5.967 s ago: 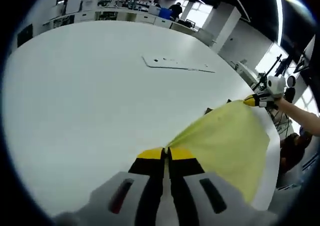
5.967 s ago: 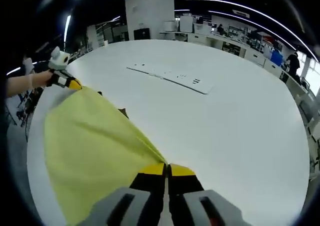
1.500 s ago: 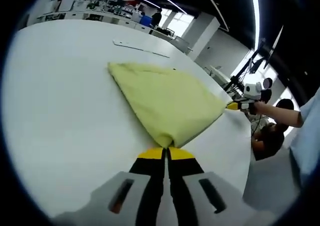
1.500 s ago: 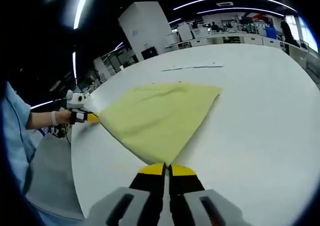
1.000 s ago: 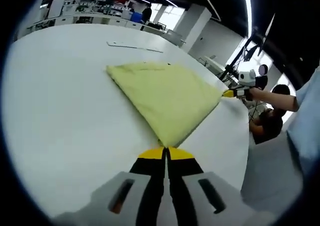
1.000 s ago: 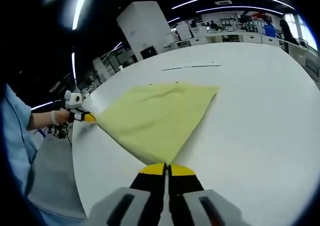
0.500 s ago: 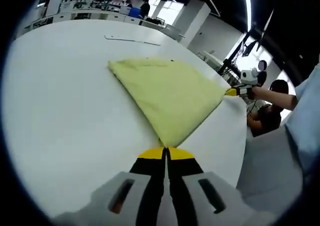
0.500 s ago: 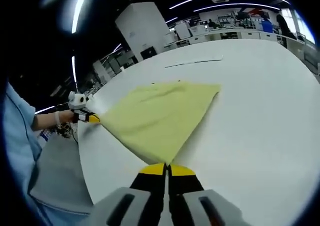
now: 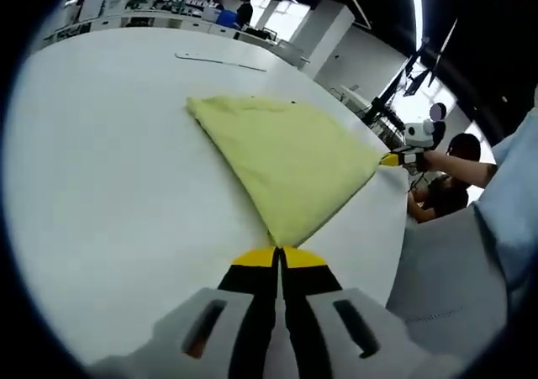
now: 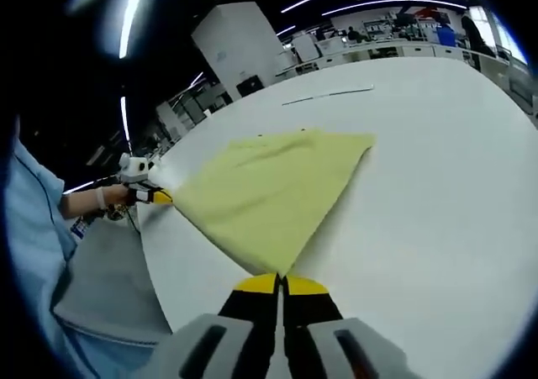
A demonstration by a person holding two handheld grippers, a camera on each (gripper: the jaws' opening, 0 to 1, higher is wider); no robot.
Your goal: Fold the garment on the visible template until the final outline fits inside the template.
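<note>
A pale yellow garment (image 9: 286, 156) lies spread flat on the white table (image 9: 109, 160), stretched between both grippers. My left gripper (image 9: 278, 255) is shut on its near corner. In the left gripper view the right gripper (image 9: 388, 156) holds the far right corner, with a hand behind it. In the right gripper view the same garment (image 10: 269, 186) runs from my right gripper (image 10: 280, 281), shut on a corner, out to the left gripper (image 10: 160, 197) at the left. A flat white template (image 9: 220, 60) lies far off on the table, also seen as a thin strip, the template (image 10: 328, 96).
The table edge (image 9: 395, 228) runs close behind the right gripper, with grey floor below. A person's light blue sleeve (image 10: 34, 253) fills the left of the right gripper view. Desks and equipment (image 9: 168, 18) stand far behind the table.
Six seconds ago the garment hung lifted between the grippers; now it lies flat on the table. Over the last second both grippers stayed shut and the views shifted only slightly.
</note>
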